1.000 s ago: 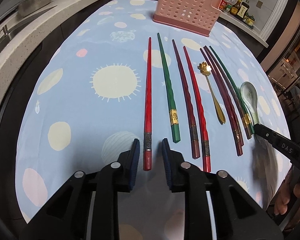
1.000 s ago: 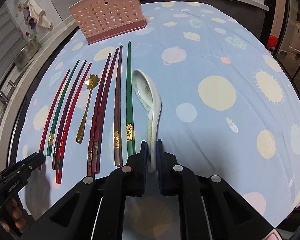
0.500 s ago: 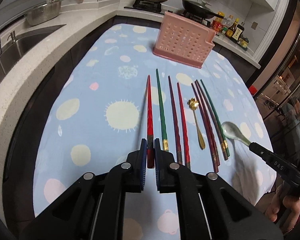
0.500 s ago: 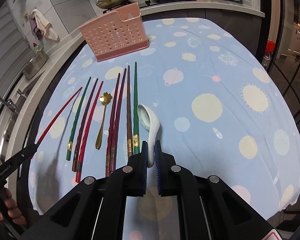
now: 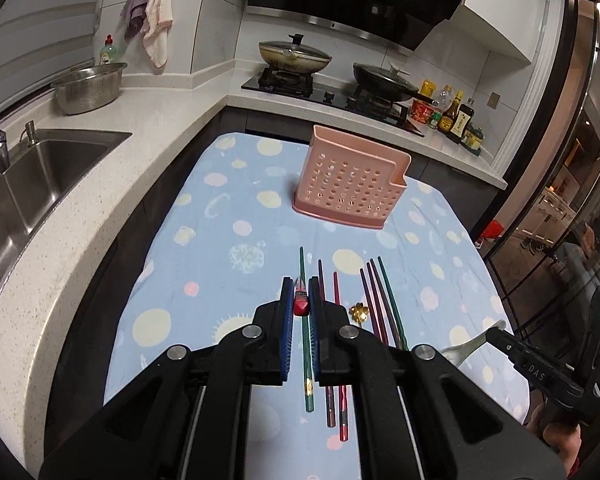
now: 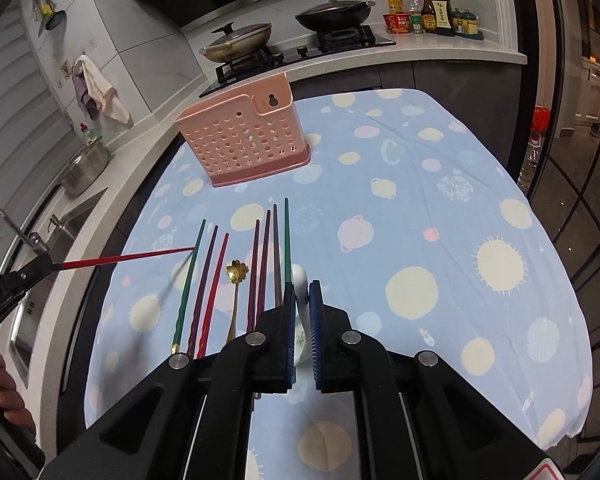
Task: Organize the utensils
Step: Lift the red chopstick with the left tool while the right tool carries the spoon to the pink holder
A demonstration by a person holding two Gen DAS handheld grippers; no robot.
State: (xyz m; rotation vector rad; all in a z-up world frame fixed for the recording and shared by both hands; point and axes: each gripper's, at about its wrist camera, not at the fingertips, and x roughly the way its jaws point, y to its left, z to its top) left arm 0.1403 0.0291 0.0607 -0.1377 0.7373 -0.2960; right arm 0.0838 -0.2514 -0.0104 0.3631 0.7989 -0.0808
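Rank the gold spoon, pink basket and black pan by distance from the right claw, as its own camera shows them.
1. Gold spoon: just left of the right claw, on the cloth.
2. Pink basket: farther up the table, left.
3. Black pan: on the stove behind.

Steel colander [image 5: 88, 86] by sink [image 5: 40, 172]; two lidded pans [image 5: 294, 54] on stove.

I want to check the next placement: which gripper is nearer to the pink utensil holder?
I cannot tell; neither is plainly nearer. The left gripper, holding the red chopstick, and the right gripper, holding the white spoon, both hang well short of the pink utensil holder.
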